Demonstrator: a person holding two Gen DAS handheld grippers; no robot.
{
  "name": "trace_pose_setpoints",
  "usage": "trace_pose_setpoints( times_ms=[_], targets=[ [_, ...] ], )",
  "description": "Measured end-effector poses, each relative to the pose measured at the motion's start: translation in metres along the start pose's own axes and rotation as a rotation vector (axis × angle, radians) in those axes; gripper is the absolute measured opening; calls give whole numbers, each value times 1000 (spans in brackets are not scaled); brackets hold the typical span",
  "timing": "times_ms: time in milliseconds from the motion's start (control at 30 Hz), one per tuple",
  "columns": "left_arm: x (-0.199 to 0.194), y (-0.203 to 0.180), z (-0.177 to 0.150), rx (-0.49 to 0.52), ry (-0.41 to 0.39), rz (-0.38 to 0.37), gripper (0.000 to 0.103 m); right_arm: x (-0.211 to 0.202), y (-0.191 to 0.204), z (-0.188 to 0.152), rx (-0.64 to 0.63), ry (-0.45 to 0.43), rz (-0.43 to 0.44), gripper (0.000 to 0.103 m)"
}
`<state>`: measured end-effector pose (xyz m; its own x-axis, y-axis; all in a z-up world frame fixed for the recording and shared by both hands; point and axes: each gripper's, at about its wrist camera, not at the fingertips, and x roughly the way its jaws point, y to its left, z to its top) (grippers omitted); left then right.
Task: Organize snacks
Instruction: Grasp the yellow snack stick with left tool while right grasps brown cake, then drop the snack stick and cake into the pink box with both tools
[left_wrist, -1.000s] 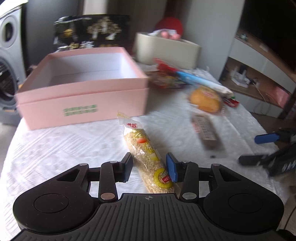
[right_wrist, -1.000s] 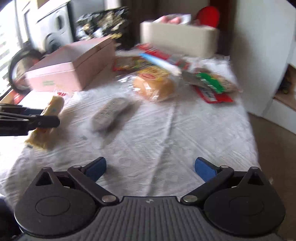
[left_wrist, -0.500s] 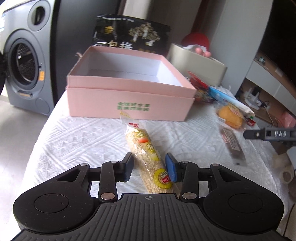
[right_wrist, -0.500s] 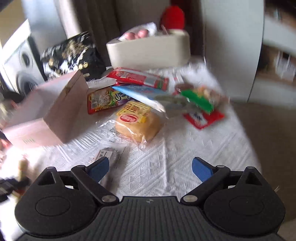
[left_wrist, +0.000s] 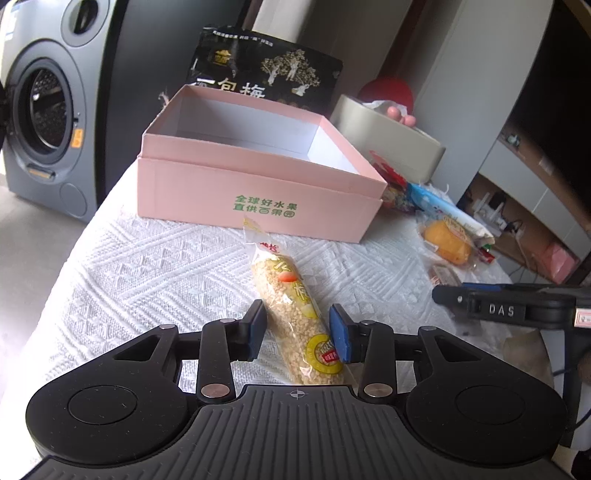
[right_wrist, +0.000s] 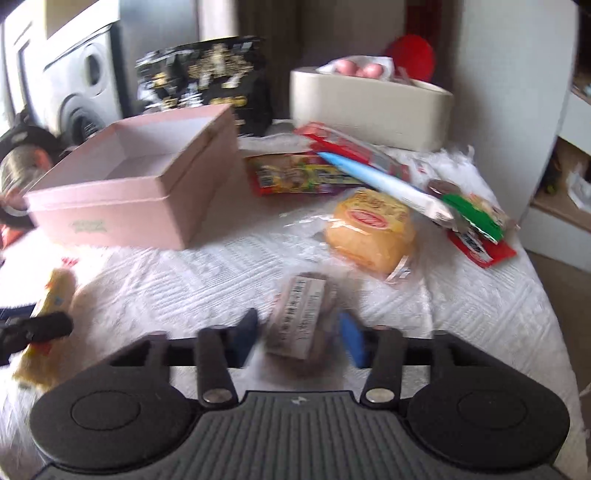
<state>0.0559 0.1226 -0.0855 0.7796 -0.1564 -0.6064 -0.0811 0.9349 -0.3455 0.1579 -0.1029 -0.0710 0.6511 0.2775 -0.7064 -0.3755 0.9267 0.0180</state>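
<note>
My left gripper (left_wrist: 297, 334) is shut on a long yellow puffed-rice bar (left_wrist: 291, 306) in clear wrap, its far end pointing at the open pink box (left_wrist: 258, 192). The box's inside looks empty. My right gripper (right_wrist: 301, 334) straddles a brown wrapped snack bar (right_wrist: 301, 314) with its jaws narrowed close to the bar's sides; blur hides whether they touch. The rice bar (right_wrist: 51, 295) and the pink box (right_wrist: 122, 206) also show in the right wrist view. The right gripper shows at the right of the left wrist view (left_wrist: 439, 293).
A wrapped yellow cake (right_wrist: 369, 229), a colourful candy bag (right_wrist: 295, 175), a blue-white packet (right_wrist: 380, 181), and red and green packets (right_wrist: 476, 221) lie on the white tablecloth (right_wrist: 461, 306). A beige bin (right_wrist: 369, 107) and black bag (left_wrist: 266, 74) stand behind. A washing machine (left_wrist: 40, 114) is left.
My right gripper swung down over the brown bar and its jaws narrowed from wide open. My left gripper kept hold of the rice bar and moved a little toward the pink box.
</note>
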Motion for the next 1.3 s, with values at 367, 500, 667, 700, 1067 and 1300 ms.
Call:
trace_pose_setpoints(
  times_ms=[367,500,667,700,1067,1300],
  targets=[
    [-42,-14,1,9,1,-96,38,-75,2,7,-46,-67,260,37],
    [-69,-21,54,72,-137,-97,38,-104,9,37,-67,-158,356,37],
    [-43,-15,139,142,-190,-28,38,-89,36,109,-101,-269,383,37],
    [-25,-8,153,133,-150,-5,38,-77,43,121,-103,-269,375,37],
    [83,19,184,272,116,174,39,41,54,140,-69,-118,394,60],
    [44,5,170,199,-34,151,39,6,-23,140,-114,-259,120,74]
  ],
)
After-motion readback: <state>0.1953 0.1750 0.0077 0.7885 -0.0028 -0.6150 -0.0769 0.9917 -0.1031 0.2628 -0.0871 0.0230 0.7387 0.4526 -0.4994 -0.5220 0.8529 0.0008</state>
